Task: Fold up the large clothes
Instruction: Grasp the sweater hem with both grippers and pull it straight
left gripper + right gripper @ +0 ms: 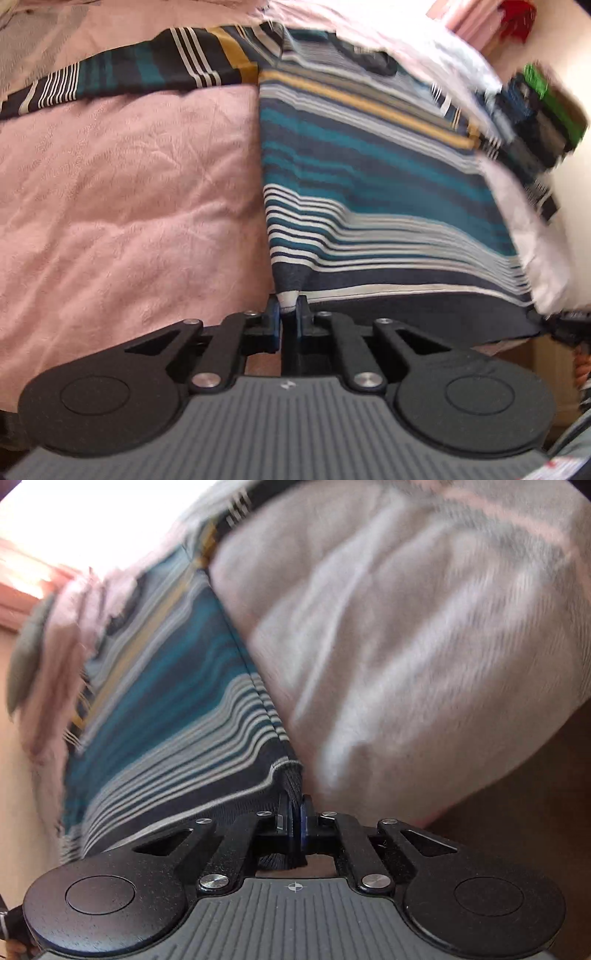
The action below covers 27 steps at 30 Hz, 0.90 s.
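Left wrist view: black two-finger left gripper clamped on the near left hem corner of a large striped garment in navy, teal, white and mustard knit, a small tuft of white-edged hem pinched between blue-lined pads. Garment spread flat over a crumpled pink textured bedspread, one sleeve stretched out to the left along the far side. Corner grip likely chosen so the hem can be lifted and carried up toward the shoulders for a fold. At the right edge, partly in view, the other black gripper at the opposite hem corner. Blurred dark and green stack at upper right, too smeared to identify. No containers in sight

Right wrist view: black right gripper closed tight on the near right hem corner of the same striped garment, dark ribbed hem bunched between the pads and poking out below them. Hem drawn taut between the two held corners, probably to keep the edge straight for an even fold. Pale pink bedspread to the right, heavily blurred. Nothing resembling a basket or bin here either; fold itself judged not yet made
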### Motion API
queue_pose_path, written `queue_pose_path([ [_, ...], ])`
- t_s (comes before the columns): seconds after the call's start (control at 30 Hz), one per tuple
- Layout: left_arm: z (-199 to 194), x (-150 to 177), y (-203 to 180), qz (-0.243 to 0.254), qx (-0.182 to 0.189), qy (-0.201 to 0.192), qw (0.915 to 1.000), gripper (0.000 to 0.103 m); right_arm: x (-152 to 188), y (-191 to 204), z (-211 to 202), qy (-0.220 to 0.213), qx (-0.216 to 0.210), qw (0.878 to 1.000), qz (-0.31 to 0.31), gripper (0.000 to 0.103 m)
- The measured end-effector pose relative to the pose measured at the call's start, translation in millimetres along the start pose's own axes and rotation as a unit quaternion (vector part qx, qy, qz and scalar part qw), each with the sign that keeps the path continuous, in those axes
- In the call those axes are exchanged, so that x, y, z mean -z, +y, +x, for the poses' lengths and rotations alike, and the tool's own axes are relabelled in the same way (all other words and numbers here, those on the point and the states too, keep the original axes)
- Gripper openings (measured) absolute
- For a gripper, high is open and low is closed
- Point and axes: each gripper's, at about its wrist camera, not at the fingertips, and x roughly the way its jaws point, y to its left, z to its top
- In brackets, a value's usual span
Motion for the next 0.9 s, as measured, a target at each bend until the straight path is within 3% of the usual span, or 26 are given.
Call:
queue_pose_path([
  [0.1,39,9,-15,0.007,-0.073,0.072,0.9947,0.009,-9,28,17,0.032,0.078,0.994,-0.075,0.002],
  [0.17,42,14,-19,-0.005,-0.099,0.081,0.9918,0.01,-14,51,13,0.035,0.131,0.982,-0.128,0.018],
  [0.2,35,16,-18,-0.016,-0.1,0.071,0.9923,0.01,-16,64,5,0.014,0.153,0.975,-0.16,0.029],
  [0.27,14,15,-21,-0.03,-0.11,0.038,0.9928,0.01,-18,88,-12,-0.046,0.159,0.963,-0.214,0.037],
  [0.33,-2,10,-26,-0.022,-0.122,-0.008,0.9923,0.016,-22,109,-17,-0.087,0.137,0.956,-0.245,0.045],
  [0.4,0,2,-36,-0.011,-0.116,-0.035,0.9925,0.021,-22,125,-6,-0.094,0.111,0.955,-0.259,0.048],
  [0.5,28,-6,-54,0.005,-0.099,-0.026,0.9947,0.027,-7,143,41,-0.049,0.126,0.943,-0.303,0.048],
  [0.57,55,-1,-61,-0.003,-0.099,0.004,0.9951,0.029,10,129,67,0.007,0.154,0.936,-0.317,0.048],
  [0.7,68,34,-67,-0.011,-0.121,0.042,0.9917,0.03,36,98,58,0.05,0.145,0.944,-0.293,0.049],
  [0.8,65,59,-66,-0.033,-0.13,0.1,0.9859,0.03,40,79,57,0.128,0.189,0.934,-0.274,0.05],
  [0.9,46,75,-72,-0.033,-0.157,0.113,0.9806,0.029,34,74,32,0.125,0.18,0.939,-0.263,0.05],
])
